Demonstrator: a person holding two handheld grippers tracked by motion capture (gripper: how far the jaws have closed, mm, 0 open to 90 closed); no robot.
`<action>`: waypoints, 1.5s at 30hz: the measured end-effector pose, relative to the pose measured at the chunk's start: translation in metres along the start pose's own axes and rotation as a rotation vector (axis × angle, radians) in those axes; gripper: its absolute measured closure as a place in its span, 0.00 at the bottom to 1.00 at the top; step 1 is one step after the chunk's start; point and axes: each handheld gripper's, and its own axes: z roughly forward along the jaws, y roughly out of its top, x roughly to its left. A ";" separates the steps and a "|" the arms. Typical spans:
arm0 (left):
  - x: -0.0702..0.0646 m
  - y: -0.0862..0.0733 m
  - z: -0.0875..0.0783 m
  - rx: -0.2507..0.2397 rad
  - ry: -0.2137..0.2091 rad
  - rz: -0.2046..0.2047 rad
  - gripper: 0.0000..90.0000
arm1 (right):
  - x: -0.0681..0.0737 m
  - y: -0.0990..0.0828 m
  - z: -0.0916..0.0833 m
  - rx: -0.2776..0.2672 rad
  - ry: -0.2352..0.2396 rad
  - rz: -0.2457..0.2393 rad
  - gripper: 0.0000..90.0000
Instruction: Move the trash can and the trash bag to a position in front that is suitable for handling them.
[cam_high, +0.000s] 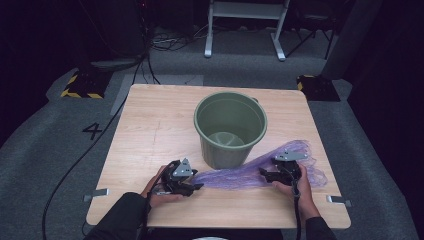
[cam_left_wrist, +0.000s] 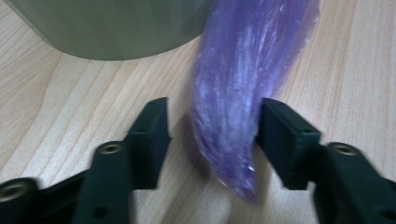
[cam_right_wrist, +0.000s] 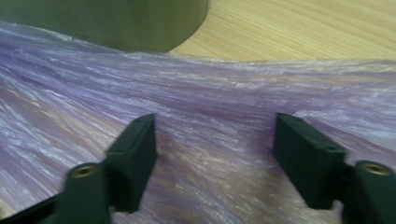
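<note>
A thin purple plastic bag (cam_high: 240, 175) lies stretched flat on the wooden table (cam_high: 150, 125), in front of a green bucket (cam_high: 230, 127) that stands upright and empty. My left gripper (cam_high: 197, 184) sits at the bag's gathered left end. In the left gripper view that narrow end (cam_left_wrist: 243, 70) runs between the parted jaws of the left gripper (cam_left_wrist: 212, 135), close against the right one and clear of the left one. My right gripper (cam_high: 262, 173) is over the bag's wider right part. Its jaws (cam_right_wrist: 212, 154) stand open just above the crinkled film (cam_right_wrist: 210, 102).
The bucket (cam_left_wrist: 112, 28) is close behind both grippers, its wall (cam_right_wrist: 116, 23) right at the bag's far edge. The bag's loose mouth spreads toward the table's right edge. Metal clips sit at the front corners. Grey carpet, cables and a white frame lie beyond.
</note>
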 end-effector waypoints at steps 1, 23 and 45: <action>0.000 0.001 0.001 0.009 0.008 -0.006 0.33 | -0.002 0.001 0.000 -0.007 0.010 -0.009 0.51; 0.025 -0.040 -0.042 0.028 0.125 -0.122 0.17 | -0.032 0.004 0.005 -0.057 -0.005 -0.033 0.99; 0.032 -0.039 -0.041 0.029 0.148 -0.143 0.17 | -0.034 0.003 -0.033 -0.245 0.017 -0.100 1.00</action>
